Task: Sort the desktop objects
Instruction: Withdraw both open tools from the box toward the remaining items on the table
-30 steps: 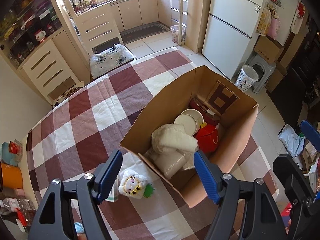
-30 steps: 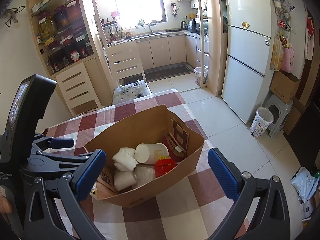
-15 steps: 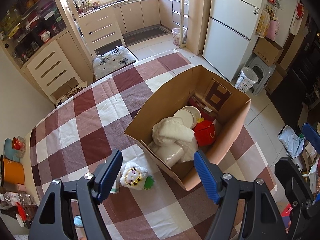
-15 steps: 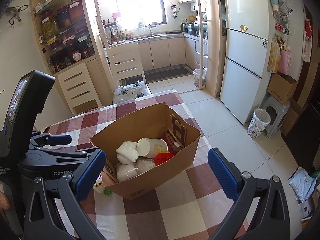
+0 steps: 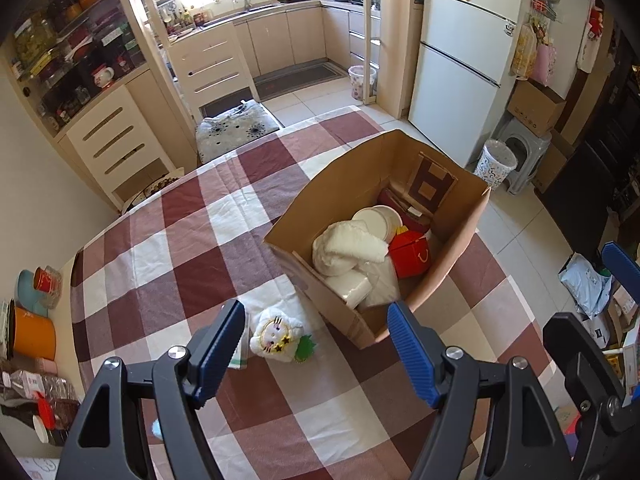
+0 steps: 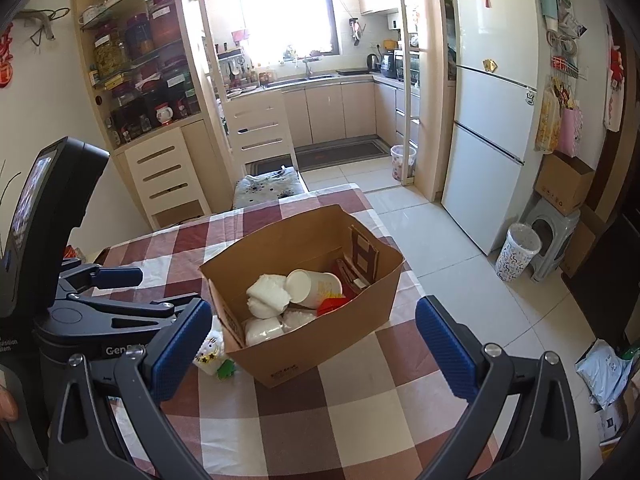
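Both the left gripper (image 5: 316, 344) and the right gripper (image 6: 312, 344) hang wide open and empty, and the plush toy (image 5: 278, 336) beside the cardboard box (image 5: 440, 276) could get shoved under its wall by a careless grab.

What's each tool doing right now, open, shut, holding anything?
Left tool: open, holding nothing, above the tablecloth near the plush toy.
Right tool: open, holding nothing, facing the cardboard box.

Bright window (image 6: 288, 8) glare, fisheye-warped edges
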The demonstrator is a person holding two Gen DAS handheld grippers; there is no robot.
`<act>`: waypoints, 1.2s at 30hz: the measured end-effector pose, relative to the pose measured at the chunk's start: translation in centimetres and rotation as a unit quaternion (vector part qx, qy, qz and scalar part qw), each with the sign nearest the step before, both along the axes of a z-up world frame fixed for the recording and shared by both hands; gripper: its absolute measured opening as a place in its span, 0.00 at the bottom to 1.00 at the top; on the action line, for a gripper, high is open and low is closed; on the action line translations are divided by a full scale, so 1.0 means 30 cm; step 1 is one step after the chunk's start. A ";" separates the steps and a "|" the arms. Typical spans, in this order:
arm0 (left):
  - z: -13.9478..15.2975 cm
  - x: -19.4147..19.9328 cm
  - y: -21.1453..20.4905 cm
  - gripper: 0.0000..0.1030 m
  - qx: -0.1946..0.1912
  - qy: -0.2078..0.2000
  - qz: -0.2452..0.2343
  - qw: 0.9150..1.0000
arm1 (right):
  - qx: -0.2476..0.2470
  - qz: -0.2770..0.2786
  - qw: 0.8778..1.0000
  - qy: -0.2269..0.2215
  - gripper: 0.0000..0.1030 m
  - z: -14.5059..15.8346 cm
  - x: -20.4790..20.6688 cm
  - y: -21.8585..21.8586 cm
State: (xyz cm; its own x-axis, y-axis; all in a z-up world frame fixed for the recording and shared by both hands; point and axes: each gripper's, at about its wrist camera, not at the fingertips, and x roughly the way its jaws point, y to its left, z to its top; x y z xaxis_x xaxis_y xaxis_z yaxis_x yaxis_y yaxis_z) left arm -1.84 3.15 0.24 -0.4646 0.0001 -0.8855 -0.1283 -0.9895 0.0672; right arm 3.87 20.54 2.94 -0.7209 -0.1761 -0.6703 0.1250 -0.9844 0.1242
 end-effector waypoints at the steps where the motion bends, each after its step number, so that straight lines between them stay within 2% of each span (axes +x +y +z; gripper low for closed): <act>1: 0.000 0.012 -0.007 0.74 0.000 0.002 0.003 1.000 | 0.001 0.002 1.000 0.000 1.00 -0.002 0.009 -0.004; 8: -0.025 0.093 -0.060 0.74 0.001 0.010 0.015 1.000 | 0.007 0.021 1.000 -0.006 1.00 -0.037 0.062 -0.054; 13: -0.068 0.184 -0.125 0.74 -0.004 0.031 0.022 0.999 | 0.023 0.051 0.998 -0.019 1.00 -0.106 0.109 -0.128; 17: -0.165 0.287 -0.268 0.74 0.010 0.029 0.058 0.998 | 0.021 0.094 0.994 -0.041 1.00 -0.195 0.155 -0.206; 21: -0.286 0.376 -0.441 0.74 0.012 0.015 0.104 0.994 | 0.031 0.169 0.984 -0.050 1.00 -0.291 0.215 -0.337; 25: -0.409 0.444 -0.631 0.74 0.000 -0.017 0.160 0.987 | 0.031 0.229 0.970 -0.069 1.00 -0.413 0.238 -0.485; 31: -0.561 0.515 -0.882 0.74 0.037 -0.034 0.245 0.968 | 0.092 0.264 0.958 -0.068 1.00 -0.601 0.136 -0.691; 34: -0.626 0.504 -0.951 0.74 0.057 -0.048 0.263 0.962 | 0.133 0.262 0.953 -0.076 1.00 -0.688 0.058 -0.754; 36: -0.652 0.489 -0.965 0.74 0.059 -0.051 0.258 0.963 | 0.143 0.255 0.952 -0.087 1.00 -0.728 0.012 -0.766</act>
State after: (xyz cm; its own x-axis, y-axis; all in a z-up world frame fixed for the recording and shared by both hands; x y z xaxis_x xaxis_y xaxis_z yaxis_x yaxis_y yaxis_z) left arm 12.82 -25.82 -19.33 -0.3409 -0.1050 -0.9342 0.3830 -0.9231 -0.0360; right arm 4.23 -2.43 -18.89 -0.4646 -0.2666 -0.8445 0.5976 -0.7981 -0.0769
